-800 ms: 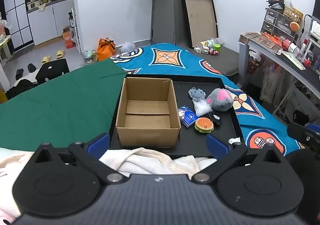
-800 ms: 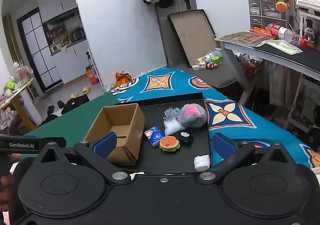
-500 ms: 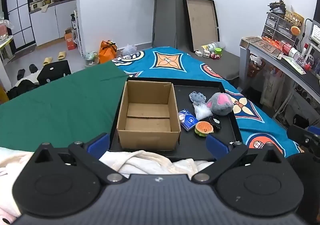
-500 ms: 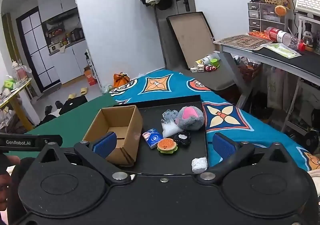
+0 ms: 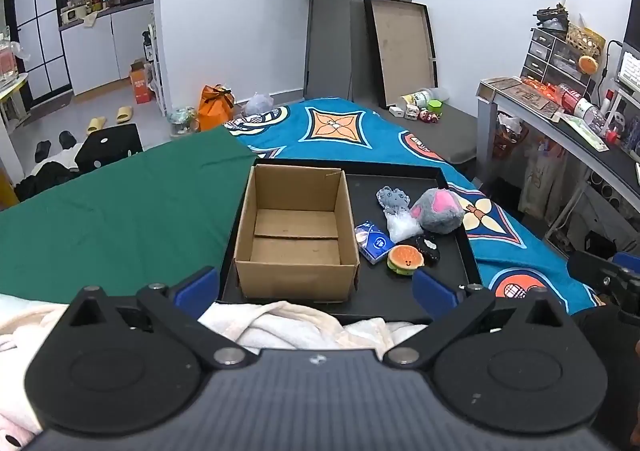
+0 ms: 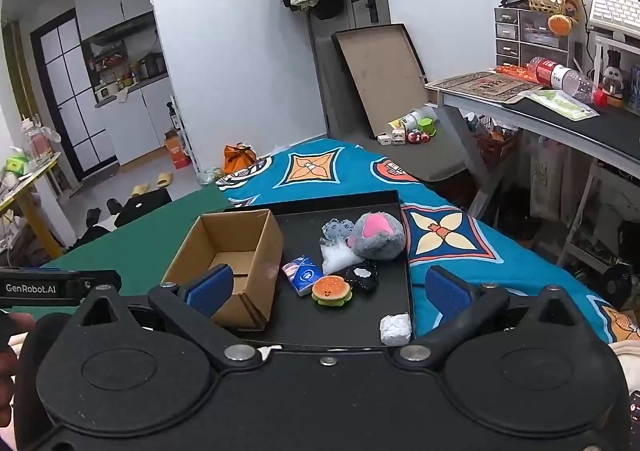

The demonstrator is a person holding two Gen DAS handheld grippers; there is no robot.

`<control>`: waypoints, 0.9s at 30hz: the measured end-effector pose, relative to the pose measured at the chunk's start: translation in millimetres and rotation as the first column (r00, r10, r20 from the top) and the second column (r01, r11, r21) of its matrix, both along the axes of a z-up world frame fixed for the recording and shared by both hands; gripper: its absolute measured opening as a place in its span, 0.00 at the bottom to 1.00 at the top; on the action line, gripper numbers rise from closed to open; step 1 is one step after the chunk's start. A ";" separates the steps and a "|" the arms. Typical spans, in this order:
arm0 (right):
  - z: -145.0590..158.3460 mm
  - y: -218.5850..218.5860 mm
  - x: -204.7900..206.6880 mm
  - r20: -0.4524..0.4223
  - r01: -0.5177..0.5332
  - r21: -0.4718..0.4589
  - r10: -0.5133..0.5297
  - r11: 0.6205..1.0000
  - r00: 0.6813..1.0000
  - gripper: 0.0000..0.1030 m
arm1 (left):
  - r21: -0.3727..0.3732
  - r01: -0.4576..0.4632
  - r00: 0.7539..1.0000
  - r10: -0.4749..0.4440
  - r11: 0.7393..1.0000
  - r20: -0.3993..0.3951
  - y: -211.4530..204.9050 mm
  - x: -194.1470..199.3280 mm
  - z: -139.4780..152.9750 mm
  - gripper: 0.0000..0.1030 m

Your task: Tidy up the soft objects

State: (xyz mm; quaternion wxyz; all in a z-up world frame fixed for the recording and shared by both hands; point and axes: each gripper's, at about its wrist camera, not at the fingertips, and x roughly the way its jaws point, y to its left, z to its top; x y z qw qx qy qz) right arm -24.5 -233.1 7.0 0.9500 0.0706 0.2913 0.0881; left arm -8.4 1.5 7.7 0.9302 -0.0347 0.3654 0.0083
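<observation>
An open, empty cardboard box [image 5: 296, 239] [image 6: 232, 263] sits in the left half of a black tray [image 5: 396, 291] [image 6: 360, 207] on the bed. To its right lie a grey-and-pink plush [image 5: 438, 209] [image 6: 376, 237], a small grey plush [image 5: 393, 198], a white plastic bag [image 5: 404, 227], a blue tissue pack [image 5: 373, 243] [image 6: 303, 275], a burger toy [image 5: 405, 259] [image 6: 332, 291], a black soft item [image 6: 362, 275] and a white wad [image 6: 395, 329]. My left gripper [image 5: 316, 289] is open and empty, near the tray's front edge. My right gripper [image 6: 328, 291] is open and empty, above the tray.
A cream blanket [image 5: 304, 323] lies bunched at the tray's front edge. The bed has a green sheet [image 5: 120, 219] on the left and a blue patterned cover [image 5: 352, 131] on the right. A desk [image 6: 560, 119] stands at the right.
Both grippers have pulled back and risen slightly; the tray and box look a little farther and lower in both views. Nothing on the tray has moved.
</observation>
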 end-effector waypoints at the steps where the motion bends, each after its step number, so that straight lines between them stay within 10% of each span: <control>1: 0.4 0.2 -0.4 -0.002 0.001 -0.001 -0.001 1.000 1.000 1.00 | 0.000 -0.004 1.000 0.004 1.000 0.001 -0.2 -0.8 0.6 0.99; 27: 2.2 -0.5 -10.2 -0.035 0.003 0.003 -0.003 1.000 0.999 1.00 | -0.002 -0.003 1.000 0.003 1.000 0.008 0.9 -13.9 4.3 0.99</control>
